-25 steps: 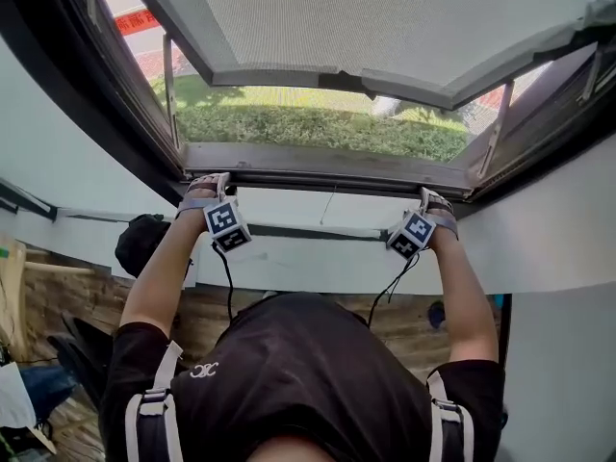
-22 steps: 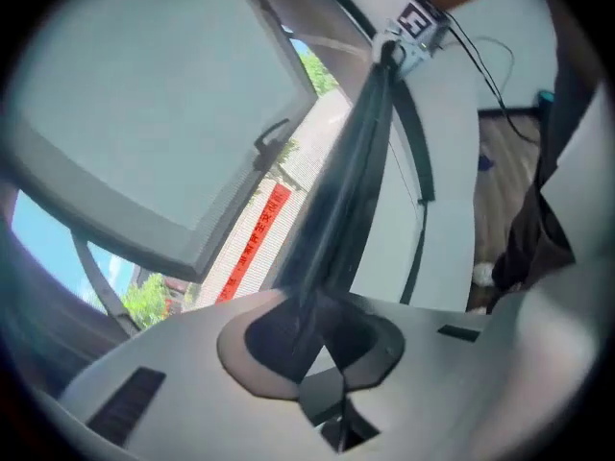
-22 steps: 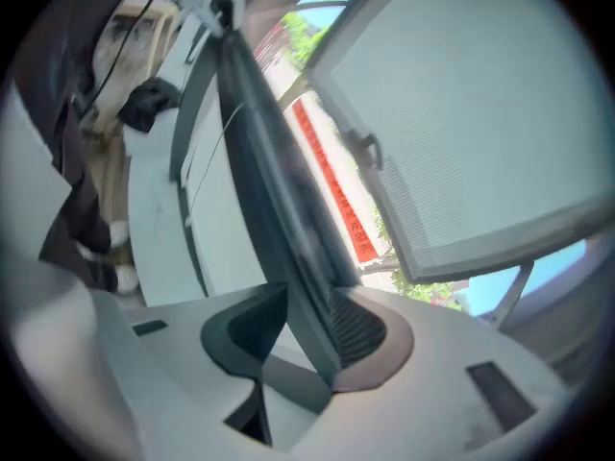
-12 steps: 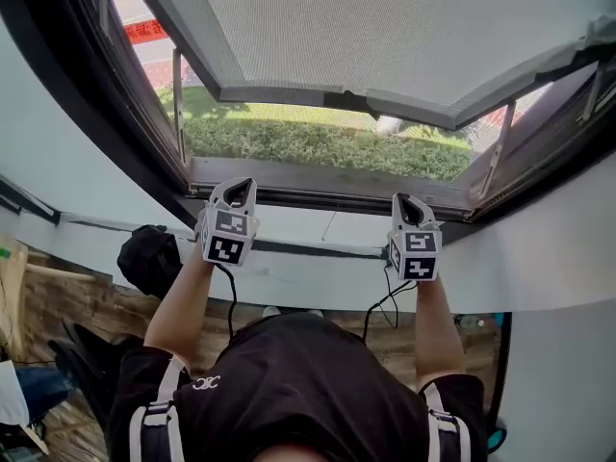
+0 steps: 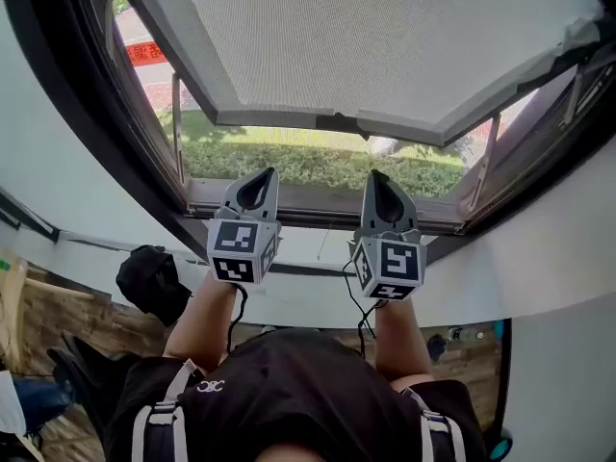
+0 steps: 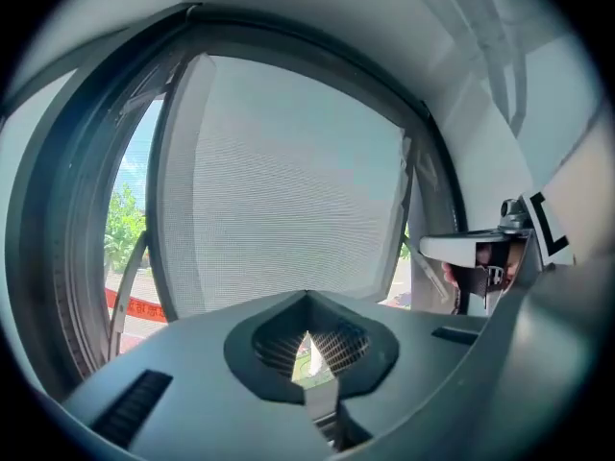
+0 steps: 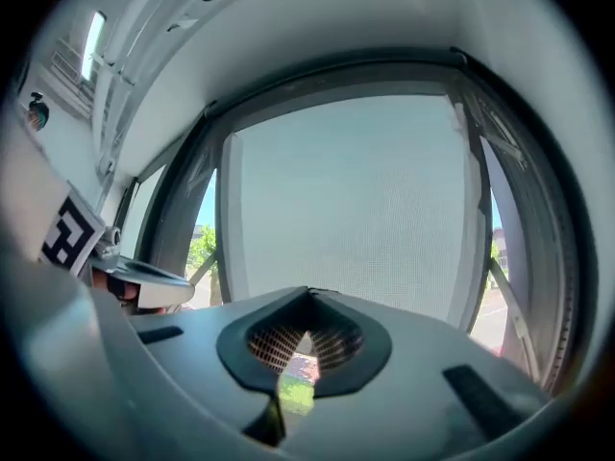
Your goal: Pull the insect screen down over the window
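Both pairs of fingers closed together on nothing: left gripper (image 5: 256, 189) and right gripper (image 5: 383, 192) side by side before the sill (image 5: 318, 203) | insect screen (image 5: 385, 37) part-way down, bottom bar (image 5: 337, 121) above an uncovered strip | judged: grip bar left and right of centre, pull evenly, keep it level.

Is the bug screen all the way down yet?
Not yet. The insect screen is partway down; grass shows under its bottom bar. The left gripper and right gripper are shut, holding nothing. Left to do: grab the bar and pull it to the sill.
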Tool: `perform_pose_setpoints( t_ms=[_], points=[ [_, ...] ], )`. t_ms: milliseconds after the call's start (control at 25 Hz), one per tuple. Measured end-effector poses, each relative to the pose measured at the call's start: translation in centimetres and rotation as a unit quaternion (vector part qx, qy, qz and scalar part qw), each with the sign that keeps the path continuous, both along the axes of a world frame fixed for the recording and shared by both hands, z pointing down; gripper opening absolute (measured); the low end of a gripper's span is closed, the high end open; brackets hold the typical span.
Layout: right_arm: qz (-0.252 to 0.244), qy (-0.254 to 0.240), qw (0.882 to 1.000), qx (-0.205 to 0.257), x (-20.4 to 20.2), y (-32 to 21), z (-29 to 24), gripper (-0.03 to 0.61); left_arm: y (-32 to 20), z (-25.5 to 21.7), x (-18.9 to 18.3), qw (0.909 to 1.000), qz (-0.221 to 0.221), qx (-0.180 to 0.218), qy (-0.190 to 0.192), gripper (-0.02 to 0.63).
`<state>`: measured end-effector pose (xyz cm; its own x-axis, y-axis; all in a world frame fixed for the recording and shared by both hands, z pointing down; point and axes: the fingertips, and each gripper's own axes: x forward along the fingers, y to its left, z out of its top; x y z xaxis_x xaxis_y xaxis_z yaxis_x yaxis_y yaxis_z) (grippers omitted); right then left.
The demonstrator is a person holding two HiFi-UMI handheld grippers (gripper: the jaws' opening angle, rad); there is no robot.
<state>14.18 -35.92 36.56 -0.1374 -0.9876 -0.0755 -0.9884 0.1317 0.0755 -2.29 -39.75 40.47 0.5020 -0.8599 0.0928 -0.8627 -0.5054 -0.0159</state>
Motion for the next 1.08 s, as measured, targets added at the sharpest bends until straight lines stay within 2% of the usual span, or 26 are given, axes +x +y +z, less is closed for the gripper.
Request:
perform_pose_setpoints(
  t_ms=[160,520,1080],
  points=[
    [0.012,-0.014,1.000,-0.005,0.1,-0.3,-0.1,0.003,0.5,-0.3,1.1,1.0000,0.007,0.001,-0.002,0.014],
    [-0.010,-0.037,0.999,-0.018,-0.5,0.2,0.4,0.003,1.2,-0.7,1.0,0.9999,0.009,0.004,-0.006,0.014],
    [-0.019,-0.037,0.999,-0.021,0.2,0.3,1.2,0.003,2.9,-1.7,2.1,0.9998,0.005,0.015,-0.008,0.014]
  ],
)
